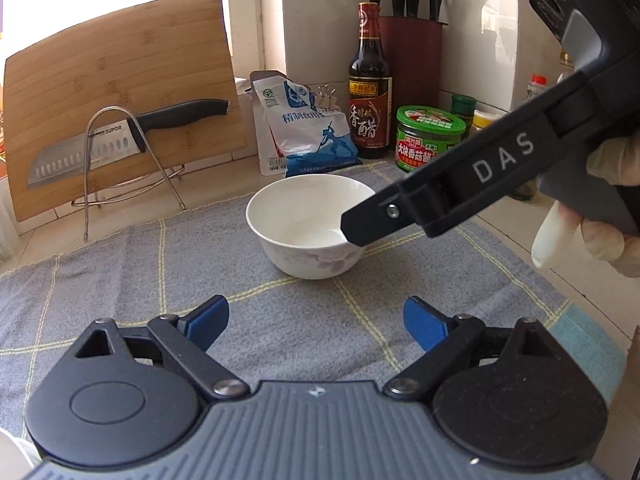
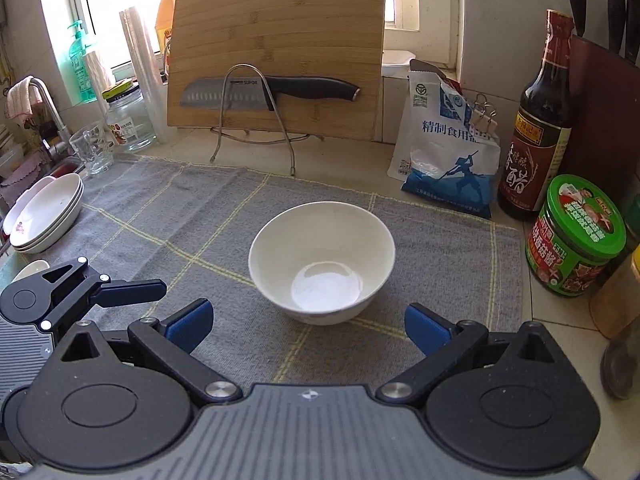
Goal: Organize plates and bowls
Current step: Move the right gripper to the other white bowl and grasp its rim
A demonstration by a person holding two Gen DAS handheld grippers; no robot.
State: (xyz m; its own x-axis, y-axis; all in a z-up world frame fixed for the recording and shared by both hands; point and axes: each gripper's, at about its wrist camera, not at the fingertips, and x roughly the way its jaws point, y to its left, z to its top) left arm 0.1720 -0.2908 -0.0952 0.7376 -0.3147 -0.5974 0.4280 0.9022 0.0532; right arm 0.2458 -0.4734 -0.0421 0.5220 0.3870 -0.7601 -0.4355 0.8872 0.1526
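A white bowl (image 1: 310, 226) with a faint purple flower print stands upright on the grey checked cloth (image 1: 120, 280); it also shows in the right wrist view (image 2: 322, 256). My left gripper (image 1: 316, 324) is open and empty, low over the cloth in front of the bowl. My right gripper (image 2: 308, 328) is open and empty, just short of the bowl; in the left wrist view its finger (image 1: 360, 224) reaches over the bowl's right rim. A stack of white plates (image 2: 46, 212) lies at the cloth's left edge.
A bamboo cutting board (image 2: 280, 40) with a knife (image 2: 272, 90) on a wire rack stands behind. A salt bag (image 2: 448, 160), vinegar bottle (image 2: 540, 128) and green-lidded jar (image 2: 576, 236) crowd the right. A glass (image 2: 90, 148), jar (image 2: 130, 118) and faucet (image 2: 44, 100) are at the left.
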